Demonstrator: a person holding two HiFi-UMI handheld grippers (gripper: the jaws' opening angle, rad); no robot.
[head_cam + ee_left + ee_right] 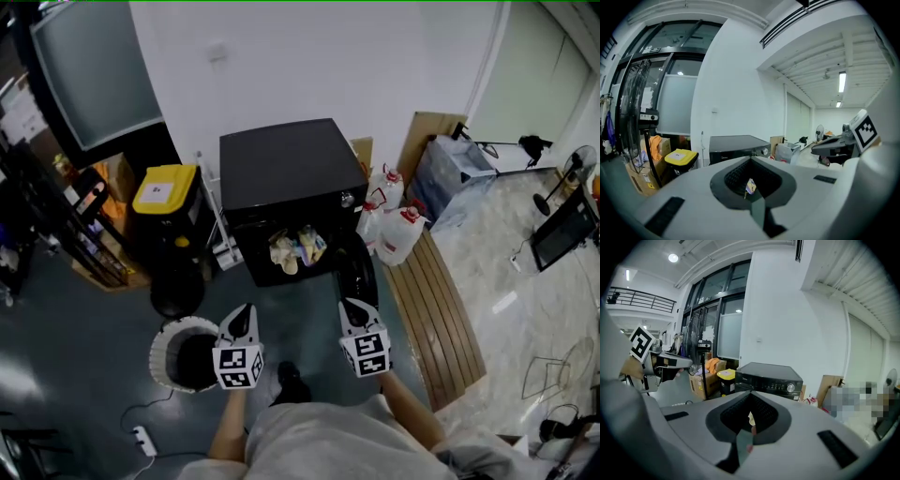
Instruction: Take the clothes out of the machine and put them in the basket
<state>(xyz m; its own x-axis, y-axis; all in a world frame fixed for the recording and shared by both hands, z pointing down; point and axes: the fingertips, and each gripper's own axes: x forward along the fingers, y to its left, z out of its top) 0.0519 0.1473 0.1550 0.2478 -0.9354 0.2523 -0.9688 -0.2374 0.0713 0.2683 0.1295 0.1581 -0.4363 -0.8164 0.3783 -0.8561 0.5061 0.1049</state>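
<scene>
1. The black box-shaped machine (291, 164) stood against the white wall, with its front opening facing the person.
2. A bundle of pale and yellowish clothes (295, 248) lay inside that opening, all of it within the machine.
3. A glossy black door (358, 272) hung open at the right side of the opening.
4. The round white perforated basket (164, 337) sat on the dark floor, in front of the machine and to its left, well apart from the clothes.
5. The left gripper (246, 309) was held just beside the basket's right rim and pointed toward the machine. Its jaws were pressed together with nothing between them.
6. The right gripper (349, 305) was held level with the left one, just below the open door. Its jaws were likewise clenched and empty.
7. Neither gripper touched the clothes.
8. A black bin with a yellow lid (167, 190) stood left of the machine.
9. White plastic jugs with red caps (398, 230) stood to its right, beside a slatted wooden board (436, 314).
</scene>
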